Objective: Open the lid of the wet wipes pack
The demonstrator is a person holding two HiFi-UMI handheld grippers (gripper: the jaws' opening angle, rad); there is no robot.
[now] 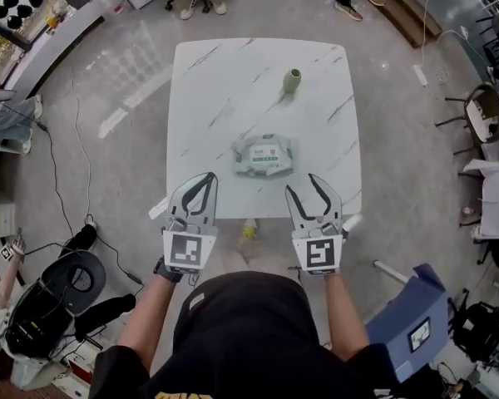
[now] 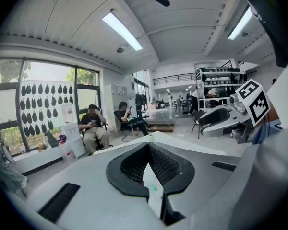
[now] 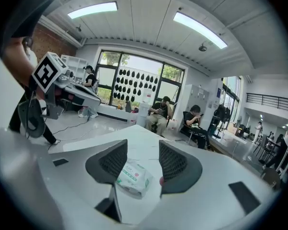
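Both tools are at the near edge of the table (image 1: pixel 233 81): left tool (image 1: pixel 209 177) has its jaws together at the tips, right tool (image 1: pixel 303 185) has them apart, both empty. The wet wipes pack (image 1: pixel 265 155) lies mid-table just past them, green print too small to read. Green vase (image 1: pixel 292 80) far right, plenty of bare top around

Black short-sleeved shirt (image 1: pixel 249 331), white left hand-held gripper (image 1: pixel 206 178), white right hand-held gripper (image 1: pixel 303 183), marker cubes (image 1: pixel 189 252)

wipes pk (image 1: pixel 265 155) mid tbl (image 1: pixel 216 115), vase (image 1: pixel 292 80) behind
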